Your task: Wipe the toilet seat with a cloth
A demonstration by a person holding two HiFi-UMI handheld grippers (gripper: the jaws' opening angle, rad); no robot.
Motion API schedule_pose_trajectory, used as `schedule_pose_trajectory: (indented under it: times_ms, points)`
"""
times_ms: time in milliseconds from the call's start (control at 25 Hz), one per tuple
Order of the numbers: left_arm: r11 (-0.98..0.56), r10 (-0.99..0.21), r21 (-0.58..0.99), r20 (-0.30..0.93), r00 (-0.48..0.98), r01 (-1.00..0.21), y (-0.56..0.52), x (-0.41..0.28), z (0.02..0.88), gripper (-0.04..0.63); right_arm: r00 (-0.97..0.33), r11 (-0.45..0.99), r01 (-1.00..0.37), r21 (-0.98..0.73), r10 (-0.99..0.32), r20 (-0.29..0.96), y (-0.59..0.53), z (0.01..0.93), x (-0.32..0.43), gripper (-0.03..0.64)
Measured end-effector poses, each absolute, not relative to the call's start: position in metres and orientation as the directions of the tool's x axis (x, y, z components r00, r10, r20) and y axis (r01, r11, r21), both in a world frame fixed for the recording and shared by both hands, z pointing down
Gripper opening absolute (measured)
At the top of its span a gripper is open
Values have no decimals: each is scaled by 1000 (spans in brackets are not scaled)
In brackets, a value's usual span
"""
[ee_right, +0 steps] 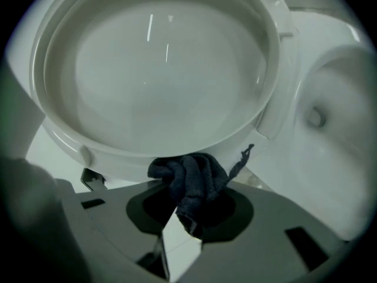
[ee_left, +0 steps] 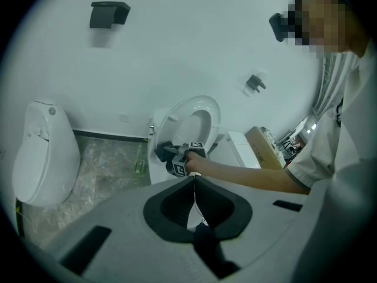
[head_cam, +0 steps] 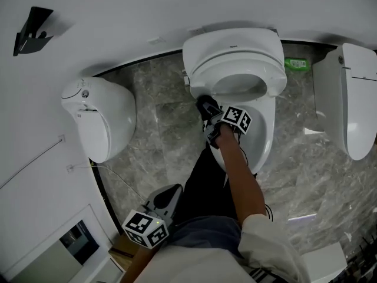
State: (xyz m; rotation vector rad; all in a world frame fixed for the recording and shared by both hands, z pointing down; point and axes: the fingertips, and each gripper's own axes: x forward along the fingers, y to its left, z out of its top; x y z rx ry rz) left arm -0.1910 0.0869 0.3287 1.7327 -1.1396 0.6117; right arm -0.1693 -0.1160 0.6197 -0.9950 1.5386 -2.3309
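The white toilet stands against the wall with its seat and lid tipped up. My right gripper is shut on a dark blue cloth and holds it against the left lower edge of the raised seat. In the right gripper view the bunched cloth sits between the jaws of my right gripper and touches the seat's rim, with the bowl to the right. My left gripper hangs back near the person's hip. In its own view, my left gripper is shut and empty.
A white fixture stands to the left and another to the right. A green item lies on the marble floor by the wall. A black holder hangs on the wall. A cardboard box is beside the toilet.
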Motion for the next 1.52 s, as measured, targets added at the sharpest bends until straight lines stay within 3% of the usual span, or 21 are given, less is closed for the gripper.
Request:
schedule_pose_trajectory:
  times_ms: [200, 480, 1120, 1520]
  points:
    - [-138, -393, 425, 806, 443, -895, 88, -183, 334, 8, -787, -462, -33, -886, -534, 308, -114, 620, -167, 98]
    - [-148, -366, 416, 820, 441, -897, 91, -177, 340, 8, -803, -453, 24, -891, -539, 253, -105, 632, -154, 97]
    - [-183, -318, 408, 836, 447, -894, 99, -158, 354, 8, -726, -526, -260, -810, -446, 523, -88, 706, -68, 97]
    - [-171, -343, 437, 814, 469, -883, 89, -146, 350, 8, -663, -558, -329, -762, -438, 607, -93, 706, -10, 97]
